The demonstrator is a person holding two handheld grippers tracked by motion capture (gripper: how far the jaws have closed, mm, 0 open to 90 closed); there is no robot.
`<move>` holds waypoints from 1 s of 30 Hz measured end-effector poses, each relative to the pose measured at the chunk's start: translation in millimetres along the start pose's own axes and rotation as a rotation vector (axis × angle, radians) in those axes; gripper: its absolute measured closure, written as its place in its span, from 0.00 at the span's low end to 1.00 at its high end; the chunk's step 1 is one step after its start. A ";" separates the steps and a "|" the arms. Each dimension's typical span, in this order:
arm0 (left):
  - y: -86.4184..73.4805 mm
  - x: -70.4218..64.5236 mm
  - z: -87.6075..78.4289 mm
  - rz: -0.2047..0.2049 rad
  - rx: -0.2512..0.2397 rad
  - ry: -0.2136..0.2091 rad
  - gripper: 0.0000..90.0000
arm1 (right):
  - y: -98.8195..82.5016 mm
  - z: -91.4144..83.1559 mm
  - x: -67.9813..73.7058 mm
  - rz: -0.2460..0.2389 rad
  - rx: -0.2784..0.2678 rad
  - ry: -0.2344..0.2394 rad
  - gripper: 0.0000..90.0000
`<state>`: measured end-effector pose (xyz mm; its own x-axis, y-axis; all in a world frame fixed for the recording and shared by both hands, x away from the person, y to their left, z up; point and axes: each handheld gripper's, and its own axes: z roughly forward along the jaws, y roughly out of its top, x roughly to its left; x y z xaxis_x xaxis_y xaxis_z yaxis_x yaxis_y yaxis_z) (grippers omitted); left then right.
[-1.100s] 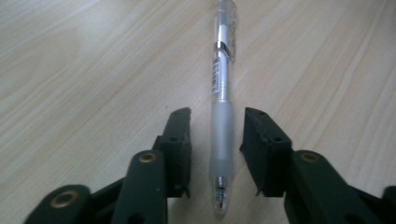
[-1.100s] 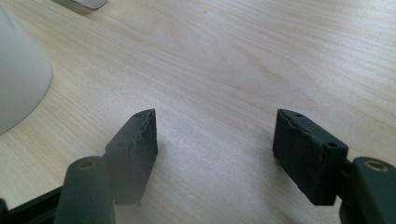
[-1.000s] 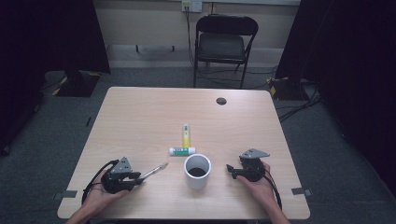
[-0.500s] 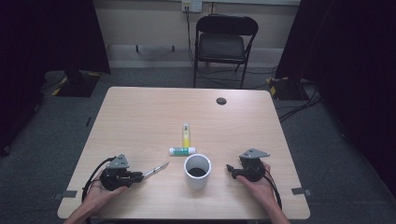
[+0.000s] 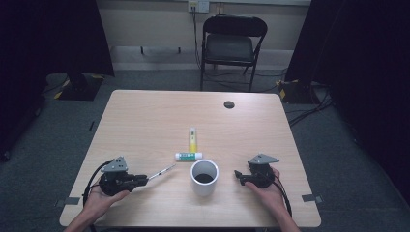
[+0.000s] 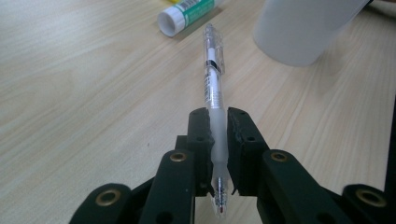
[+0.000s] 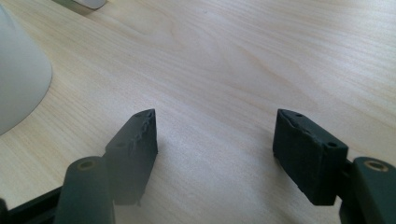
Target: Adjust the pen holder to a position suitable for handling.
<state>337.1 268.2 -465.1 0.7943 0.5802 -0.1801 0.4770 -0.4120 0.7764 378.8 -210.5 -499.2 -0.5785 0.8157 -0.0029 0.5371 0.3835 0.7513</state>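
My left gripper (image 5: 141,179) (image 6: 218,125) is shut on a clear pen (image 6: 213,88) (image 5: 162,172), which sticks out ahead of the jaws toward the white cup (image 5: 204,177) (image 6: 306,25). The gripper rests low at the table's front left. A glue stick with a green label (image 5: 188,155) (image 6: 189,11) lies just behind the cup. A yellow marker (image 5: 193,139) lies farther back. My right gripper (image 5: 238,174) (image 7: 215,140) sits at the front right, open, with bare table between its jaws; the cup (image 7: 18,74) is at its left.
The wooden table (image 5: 145,121) has a dark round grommet (image 5: 228,104) near its back right. A folding chair (image 5: 231,43) stands behind the table. Cables trail from both grippers over the front edge.
My left gripper with the pen has slid slightly left and toward the front edge. The right gripper has stayed in place.
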 end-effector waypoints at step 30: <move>32.7 -20.0 -20.8 0.052 -0.122 -0.065 0.89 | 0.3 0.2 0.0 0.000 0.001 0.000 0.33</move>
<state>329.0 257.7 -423.5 0.8417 0.5114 -0.1733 0.3880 -0.3496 0.8528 379.0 -210.3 -499.2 -0.5781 0.8159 -0.0028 0.5377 0.3836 0.7508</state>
